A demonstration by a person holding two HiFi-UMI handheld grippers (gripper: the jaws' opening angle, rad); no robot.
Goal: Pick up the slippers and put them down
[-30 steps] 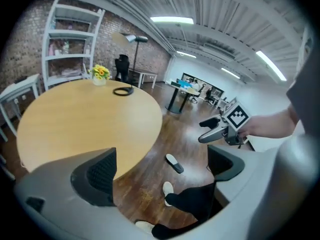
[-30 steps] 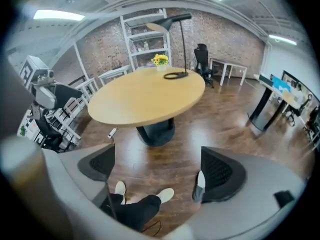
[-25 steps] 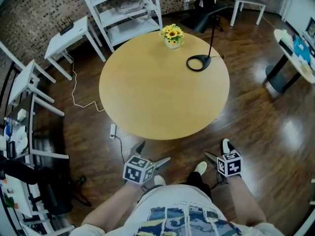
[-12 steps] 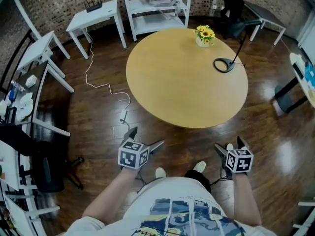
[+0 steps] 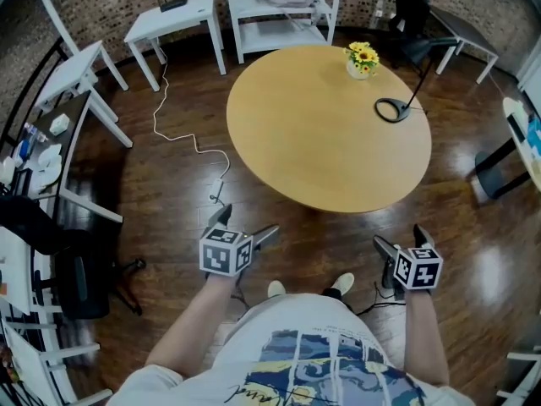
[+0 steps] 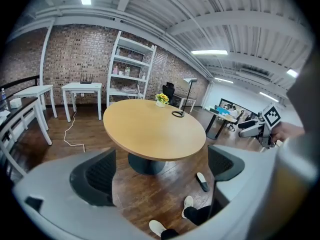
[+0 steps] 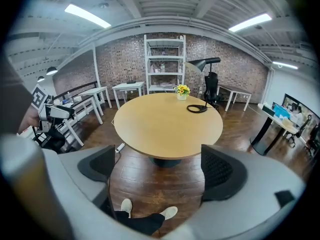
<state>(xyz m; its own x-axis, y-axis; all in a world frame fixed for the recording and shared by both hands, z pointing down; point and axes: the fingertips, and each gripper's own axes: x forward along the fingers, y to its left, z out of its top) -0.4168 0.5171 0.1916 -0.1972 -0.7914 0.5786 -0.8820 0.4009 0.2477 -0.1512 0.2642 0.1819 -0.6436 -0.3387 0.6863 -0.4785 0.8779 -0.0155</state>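
Observation:
One dark slipper (image 6: 202,181) with a pale insole lies on the wooden floor, right of the round table's foot, in the left gripper view. I cannot make it out in the head view. My left gripper (image 5: 247,222) is held over the floor in front of the table, open, with nothing between its jaws (image 6: 160,171). My right gripper (image 5: 398,236) is level with it on the right, also open and empty (image 7: 162,169). The person's own white shoes (image 5: 276,288) stand between the two grippers.
A round wooden table (image 5: 330,125) carries a pot of sunflowers (image 5: 362,59) and a black desk lamp (image 5: 393,108). Behind it stand a white shelf (image 5: 283,7) and a white side table (image 5: 173,19). A white cable (image 5: 190,142) trails on the floor. A black chair (image 5: 76,286) stands at the left.
The view has swung left, so the table sits further right. Both grippers have moved up in the picture and apart, still open. The slipper seen by the right gripper is now covered.

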